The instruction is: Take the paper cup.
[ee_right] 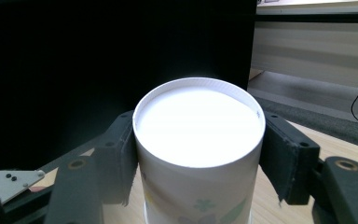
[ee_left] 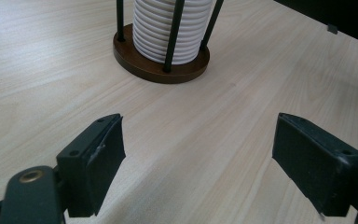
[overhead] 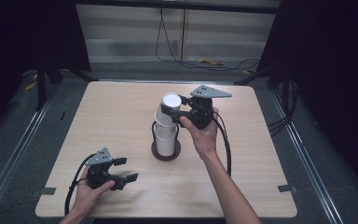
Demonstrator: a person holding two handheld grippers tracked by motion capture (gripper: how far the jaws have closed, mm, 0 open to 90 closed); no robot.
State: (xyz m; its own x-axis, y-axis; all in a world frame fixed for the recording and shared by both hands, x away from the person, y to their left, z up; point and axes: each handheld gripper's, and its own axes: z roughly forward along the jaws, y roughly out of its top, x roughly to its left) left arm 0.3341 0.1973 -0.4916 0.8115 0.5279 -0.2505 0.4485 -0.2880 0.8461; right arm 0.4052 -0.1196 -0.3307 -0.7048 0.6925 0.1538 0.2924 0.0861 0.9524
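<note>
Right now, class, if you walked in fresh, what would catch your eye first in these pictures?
First, the white paper cup at the table's centre, clamped between the right gripper jaws atop a stack of cups in a round wooden holder. Next, the left gripper near the table's front left, its jaws open over bare wood.

the right forearm reaches up from the bottom edge toward the middle, its hand (overhead: 204, 133) wrapped round the body of the right hand-held gripper (overhead: 175, 111), whose grey three-cornered plate faces up. its jaws point left and press on either side of the topmost paper cup (ee_right: 199, 140) (the pads sit flush against the cup wall just under the rim). the left hand (overhead: 87, 195) sits low near the front-left, holding the left hand-held gripper (overhead: 126, 170) level, jaws spread wide and pointing right with nothing between them.
</note>
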